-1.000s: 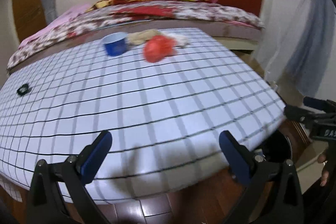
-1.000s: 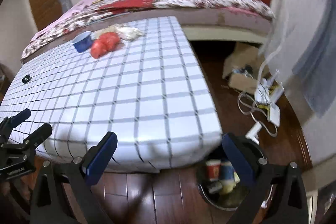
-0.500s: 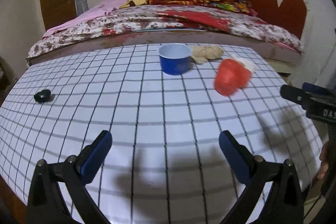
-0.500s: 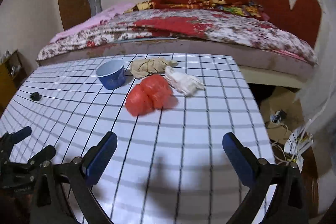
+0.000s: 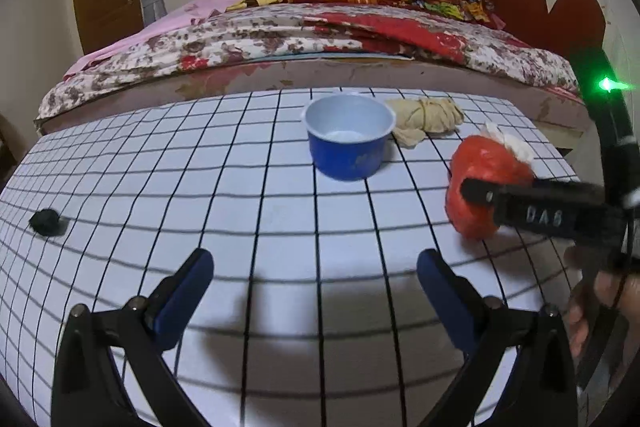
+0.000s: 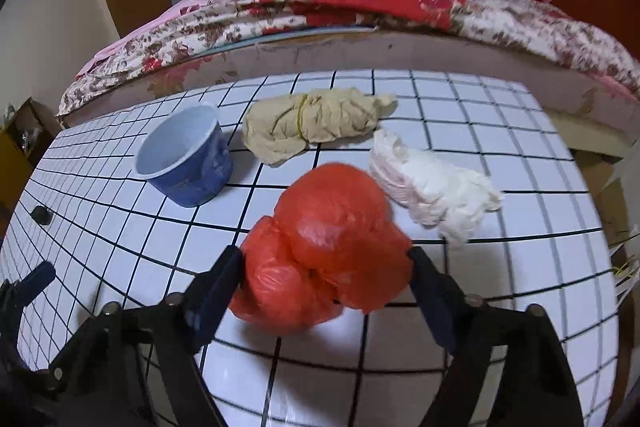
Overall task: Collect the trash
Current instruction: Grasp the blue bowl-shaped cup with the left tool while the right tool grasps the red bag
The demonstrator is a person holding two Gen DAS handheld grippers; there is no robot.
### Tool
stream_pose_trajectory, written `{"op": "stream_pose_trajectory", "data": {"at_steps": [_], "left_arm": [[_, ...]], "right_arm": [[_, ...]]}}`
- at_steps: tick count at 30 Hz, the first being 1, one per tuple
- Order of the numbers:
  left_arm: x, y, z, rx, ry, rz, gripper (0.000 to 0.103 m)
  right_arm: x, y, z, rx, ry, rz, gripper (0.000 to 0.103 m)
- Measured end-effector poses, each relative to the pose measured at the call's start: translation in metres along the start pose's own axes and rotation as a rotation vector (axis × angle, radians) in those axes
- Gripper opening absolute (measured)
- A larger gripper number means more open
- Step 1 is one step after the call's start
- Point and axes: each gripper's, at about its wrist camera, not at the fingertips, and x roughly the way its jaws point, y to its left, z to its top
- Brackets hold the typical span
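A crumpled red plastic bag (image 6: 324, 243) lies on the checked table (image 6: 500, 291). My right gripper (image 6: 326, 263) is open, its jaws on either side of the bag and close against it. Behind the bag lie a white tissue wad (image 6: 432, 191), a beige bundle tied with a band (image 6: 316, 123) and a blue paper cup (image 6: 188, 163). In the left wrist view my left gripper (image 5: 316, 275) is open and empty over bare table, well short of the cup (image 5: 348, 139); the red bag (image 5: 484, 179) sits at right behind the right gripper's finger.
A small black object (image 5: 46, 221) lies at the table's left. A bed with a floral cover (image 5: 312, 39) runs along the table's far edge. The table's right edge drops to the floor, with cables (image 6: 626, 267) there.
Both grippers have moved forward over the table toward the trash. My right gripper has come up to the red bag, which now sits between its open jaws.
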Motion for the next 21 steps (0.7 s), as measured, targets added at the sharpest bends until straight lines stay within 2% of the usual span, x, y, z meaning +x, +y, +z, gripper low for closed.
{"op": "stream_pose_trajectory", "data": {"at_steps": [1,2,3,9,14,21], "left_arm": [[0.002,-0.001,0.002,0.002,-0.004,-0.003,0.102],[0.004,-0.003,0.005,0.003,-0.008,-0.004,0.102],[0.006,-0.004,0.008,0.002,-0.017,-0.007,0.102],[0.029,-0.01,0.032,-0.018,-0.043,-0.011,0.102],[0.054,-0.018,0.051,-0.015,-0.047,-0.012,0.102],[0.087,-0.024,0.07,-0.021,-0.027,-0.008,0.101]], "right_arm": [[0.001,0.0,-0.001,-0.008,0.003,0.014,0.049],[0.001,0.001,-0.002,-0.014,0.001,0.029,0.037],[-0.002,0.002,-0.002,-0.028,-0.006,0.035,0.034],[-0.027,-0.005,0.01,-0.044,-0.1,0.027,0.032],[-0.024,-0.012,0.022,-0.046,-0.101,0.031,0.032],[-0.017,-0.026,0.019,-0.041,-0.097,0.034,0.032]]}}
